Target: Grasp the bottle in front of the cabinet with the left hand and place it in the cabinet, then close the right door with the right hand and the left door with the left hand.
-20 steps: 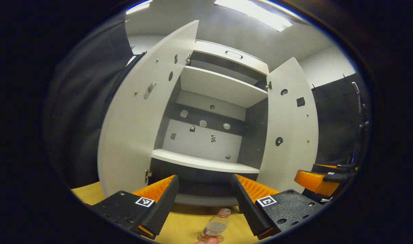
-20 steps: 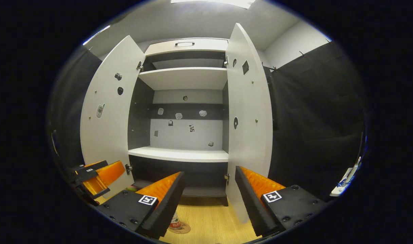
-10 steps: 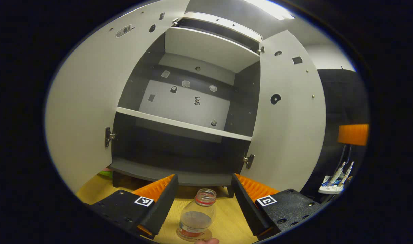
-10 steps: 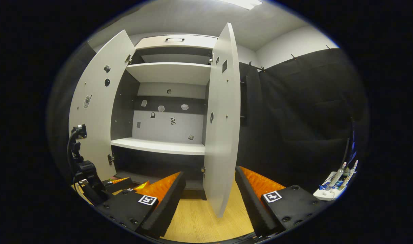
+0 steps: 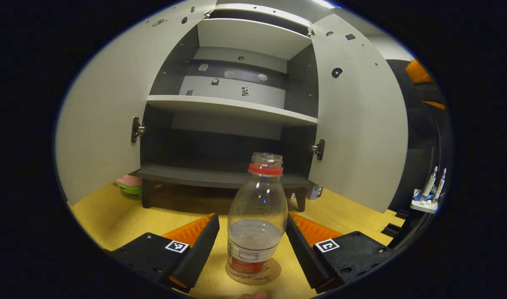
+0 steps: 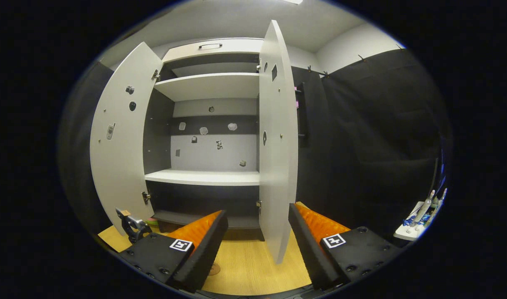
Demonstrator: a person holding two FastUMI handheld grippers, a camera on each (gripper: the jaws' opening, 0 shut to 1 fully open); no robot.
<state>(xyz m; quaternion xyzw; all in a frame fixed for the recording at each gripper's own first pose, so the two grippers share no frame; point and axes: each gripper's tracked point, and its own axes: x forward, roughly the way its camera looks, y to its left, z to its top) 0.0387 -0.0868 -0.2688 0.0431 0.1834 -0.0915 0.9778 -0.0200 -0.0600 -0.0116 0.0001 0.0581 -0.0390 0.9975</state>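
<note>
Bottle (image 5: pixel 257 216): lower centre of the left gripper view, upright on a round coaster (image 5: pixel 265 274) on the wooden floor (image 5: pixel 112 216); clear, no cap, red ring at the neck, some liquid low inside, a label near the base; it stands in front of the cabinet, outside it
Left gripper (image 5: pixel 252 241): bottom of the left gripper view, jaws spread wide, one finger (image 5: pixel 199 249) to the left of the bottle and the other to its right; the right finger looks just beside the bottle's side, but contact cannot be told; the left finger is apart from it
Cabinet (image 5: pixel 232 110): upper half of the left gripper view, both doors swung out; a pale shelf crosses its middle, a dark bottom compartment lies below, short legs rest on the floor
Left door (image 5: pixel 108 108): left of that frame, open
Right door (image 5: pixel 357 120): right of that frame, open; in the right gripper view it stands near edge-on at centre (image 6: pixel 276 158)
Right gripper (image 6: pixel 257 245): bottom of the right gripper view, jaws wide apart and holding nothing, the right door's lower edge between and beyond the fingers
Small items: a pink and green object (image 5: pixel 129 185) on the floor beside the cabinet's left leg, lower left of the left gripper view
</note>
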